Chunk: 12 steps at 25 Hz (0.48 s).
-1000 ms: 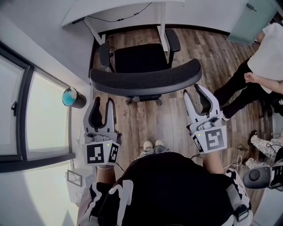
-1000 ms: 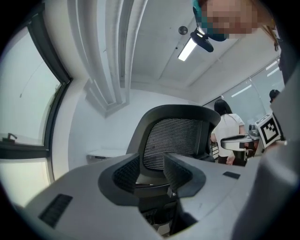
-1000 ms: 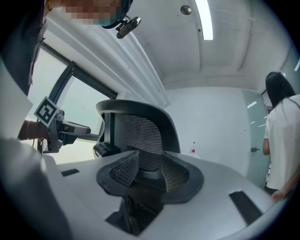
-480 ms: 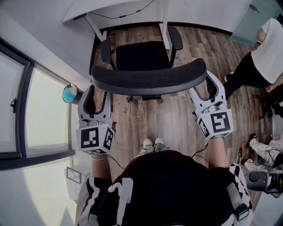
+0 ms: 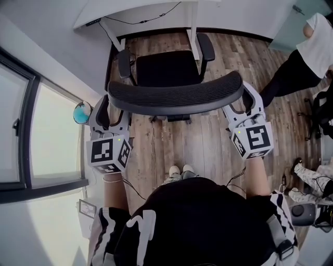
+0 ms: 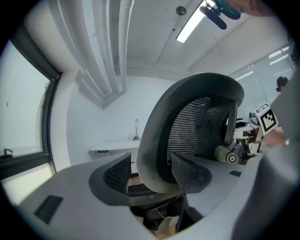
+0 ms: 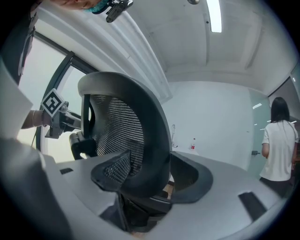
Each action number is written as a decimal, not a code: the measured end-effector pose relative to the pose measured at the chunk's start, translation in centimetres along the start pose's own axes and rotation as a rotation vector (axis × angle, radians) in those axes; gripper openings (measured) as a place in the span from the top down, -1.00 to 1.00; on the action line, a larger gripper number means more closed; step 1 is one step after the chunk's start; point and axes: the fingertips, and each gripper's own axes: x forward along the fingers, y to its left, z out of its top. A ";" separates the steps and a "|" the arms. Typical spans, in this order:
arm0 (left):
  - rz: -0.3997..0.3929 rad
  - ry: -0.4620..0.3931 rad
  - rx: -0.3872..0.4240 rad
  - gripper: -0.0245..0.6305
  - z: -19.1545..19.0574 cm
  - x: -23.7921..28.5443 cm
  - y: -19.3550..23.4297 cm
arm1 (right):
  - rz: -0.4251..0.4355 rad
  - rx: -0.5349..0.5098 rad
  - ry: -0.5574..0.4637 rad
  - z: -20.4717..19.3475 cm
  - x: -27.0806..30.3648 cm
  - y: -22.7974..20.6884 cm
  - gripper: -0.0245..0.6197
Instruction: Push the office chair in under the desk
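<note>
We press evenly with left tongs (image 5: pixel 110 106) and right tongs (image 5: pixel 242 102), jaws just opened wide astride the backrest (image 5: pixel 174 94) ends, rolling the office chair (image 5: pixel 166 67) straight ahead under the table (image 5: pixel 135 9).

Chair (image 5: pixel 166 67) base hidden under seat. Desk (image 5: pixel 130 10) cut by top edge; bystander (image 5: pixel 318 44) cut by right edge.
</note>
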 end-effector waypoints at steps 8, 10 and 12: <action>-0.043 0.008 -0.034 0.11 -0.3 1.8 -0.5 | 0.009 0.019 0.040 -1.1 1.7 -1.1 0.15; -0.043 0.008 -0.037 0.11 -0.3 2.1 -0.6 | 0.022 0.026 0.037 -1.2 1.8 -1.3 0.15; -0.037 0.010 -0.034 0.11 -0.3 2.3 -0.5 | 0.030 0.029 0.036 -1.2 2.1 -1.4 0.15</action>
